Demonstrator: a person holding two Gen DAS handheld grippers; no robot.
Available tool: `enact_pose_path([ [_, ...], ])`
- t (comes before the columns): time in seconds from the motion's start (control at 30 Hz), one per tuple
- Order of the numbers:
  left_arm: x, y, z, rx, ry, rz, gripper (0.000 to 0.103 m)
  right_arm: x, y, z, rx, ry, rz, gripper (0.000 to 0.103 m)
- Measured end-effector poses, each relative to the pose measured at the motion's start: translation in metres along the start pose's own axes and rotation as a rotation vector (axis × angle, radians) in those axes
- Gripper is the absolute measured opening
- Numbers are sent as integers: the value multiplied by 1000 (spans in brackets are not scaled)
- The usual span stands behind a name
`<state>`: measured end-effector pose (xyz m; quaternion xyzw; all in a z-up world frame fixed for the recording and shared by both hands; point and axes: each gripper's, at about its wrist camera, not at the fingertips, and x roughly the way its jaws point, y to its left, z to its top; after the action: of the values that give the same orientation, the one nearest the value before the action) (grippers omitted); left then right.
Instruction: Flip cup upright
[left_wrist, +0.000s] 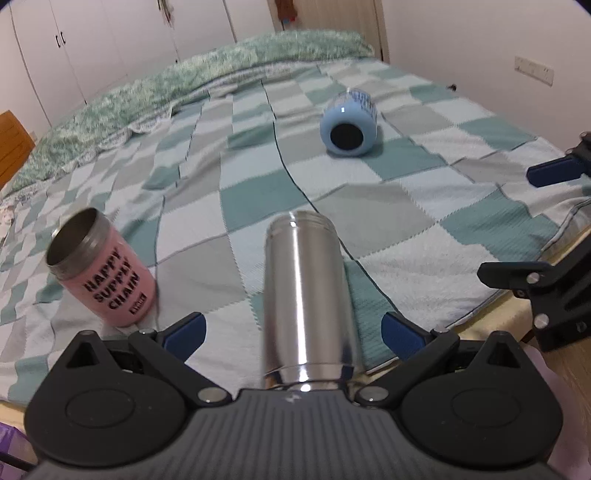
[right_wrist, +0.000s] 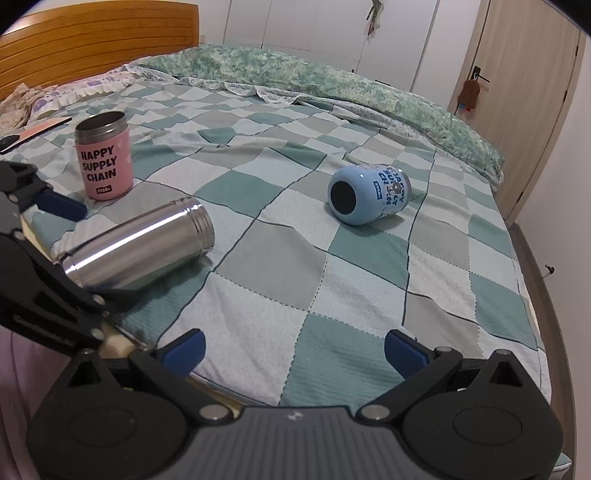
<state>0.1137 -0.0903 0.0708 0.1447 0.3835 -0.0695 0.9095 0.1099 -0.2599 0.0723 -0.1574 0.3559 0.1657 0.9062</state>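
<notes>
With my left gripper (left_wrist: 293, 332) spread wide around the near steel cup (left_wrist: 303, 295) lying flat, I judge closing next; my right gripper (right_wrist: 293, 349) waits wide, empty.

left wrist: low, near bed (left_wrist: 258, 221) — right wrist: higher | shared: bed

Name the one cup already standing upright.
The pink cup, mouth up; the steel cup and blue cup both lie on their sides.
</notes>
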Motion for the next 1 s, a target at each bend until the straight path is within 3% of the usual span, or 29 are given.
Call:
enact_pose_path([
  [0.4,-24,70,-26,-98,-55,36,103,5,35,28,44,-15,52,103],
  [0.73,-9,129,-54,-179,-48,39,103,33,77,66,109,-27,92,103],
  [1.0,7,155,-67,-221,-43,7,103,72,96,80,163,51,56,103],
])
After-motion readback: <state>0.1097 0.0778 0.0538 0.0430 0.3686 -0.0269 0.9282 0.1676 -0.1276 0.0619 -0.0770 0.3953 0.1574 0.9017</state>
